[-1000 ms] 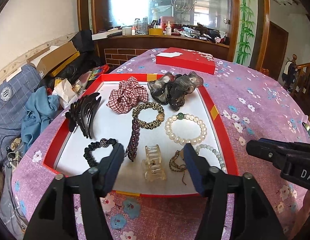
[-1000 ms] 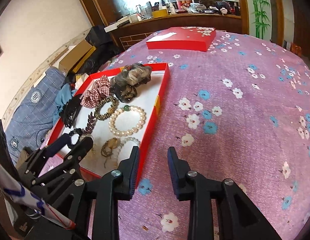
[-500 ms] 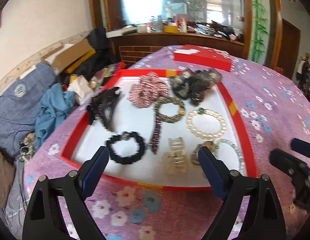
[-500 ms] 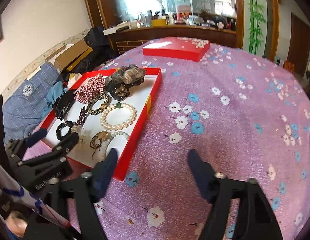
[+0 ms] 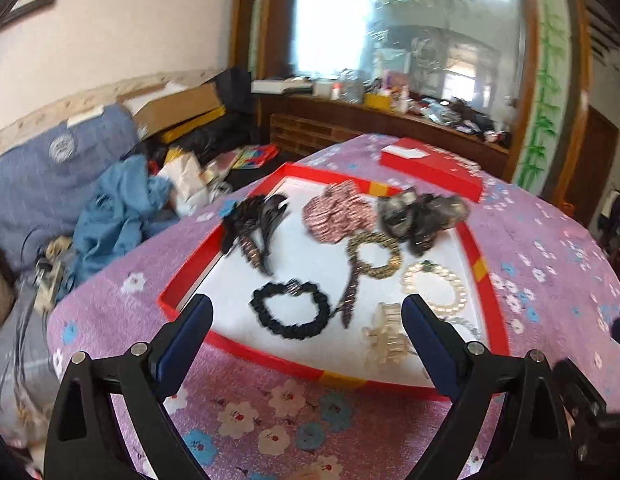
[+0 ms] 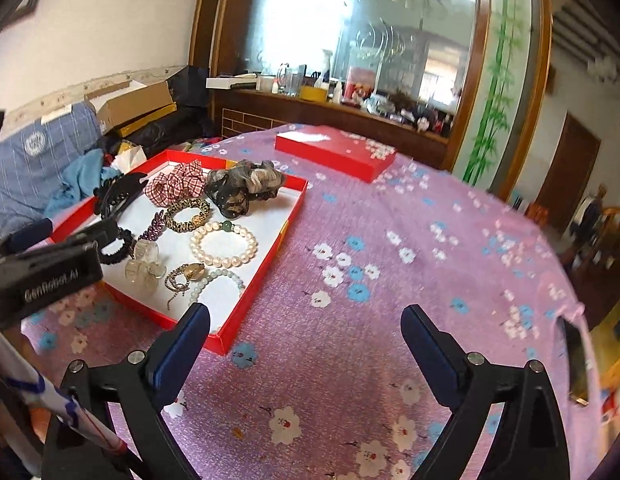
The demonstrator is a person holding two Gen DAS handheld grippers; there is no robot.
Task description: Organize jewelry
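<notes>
Left gripper (image 5: 306,320) nearest, jaws spread wide and just been opening, nothing between the pads; it hangs over the near edge of the red tray (image 5: 341,380) without touching anything. Right gripper (image 6: 306,330) likewise released, jaws just widened, empty, over bare floral tablecloth (image 6: 349,360) beside the tray's right corner. All jewelry lies in the tray on its white liner. Near row: clear claw clip (image 6: 144,270), gold chain with pendant (image 6: 184,276), pale bead bracelet (image 6: 218,282) at the near right. Next back: black scrunchie (image 5: 290,312), purple beaded clip (image 6: 154,226), white pearl bracelet with one green bead (image 6: 224,244). Behind those: black claw clip (image 5: 258,232) on the left, leopard-print hair tie (image 6: 188,214) centre. Far row: red-and-white checked scrunchie (image 6: 174,182), then a dark sheer scrunchie (image 6: 246,186) against the far right wall. Well beyond the tray, a closed red box (image 6: 333,152) on the cloth. Left view is motion-blurred.
</notes>
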